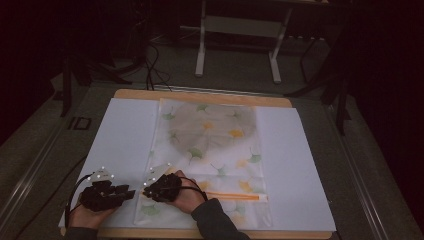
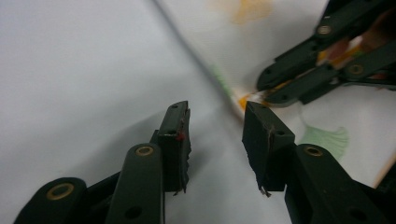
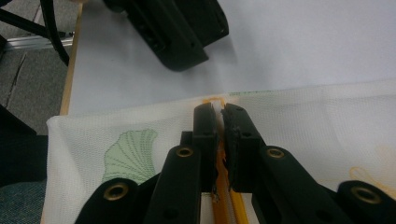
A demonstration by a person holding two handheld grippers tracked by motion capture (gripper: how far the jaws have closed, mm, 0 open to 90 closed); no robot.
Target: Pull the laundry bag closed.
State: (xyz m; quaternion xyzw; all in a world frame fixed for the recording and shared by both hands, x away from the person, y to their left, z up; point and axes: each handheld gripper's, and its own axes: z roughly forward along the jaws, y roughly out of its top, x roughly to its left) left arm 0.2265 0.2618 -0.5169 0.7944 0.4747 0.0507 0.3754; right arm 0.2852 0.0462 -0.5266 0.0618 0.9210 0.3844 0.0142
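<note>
White mesh bag [image 1: 215, 150] with green and yellow leaves, orange zipper [image 1: 235, 196], black claws.

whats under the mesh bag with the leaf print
A white sheet lies under the mesh bag, over the wooden table. Anything directly beneath the bag is covered.

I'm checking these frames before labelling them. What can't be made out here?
- Zipper pull of the mesh bag: in the right gripper view, hidden between the shut right hand-held gripper jaws.
- Bag contents: high view, a grey blur through the mesh.
- Left hand-held gripper: its open jaws cover the white sheet below.
</note>
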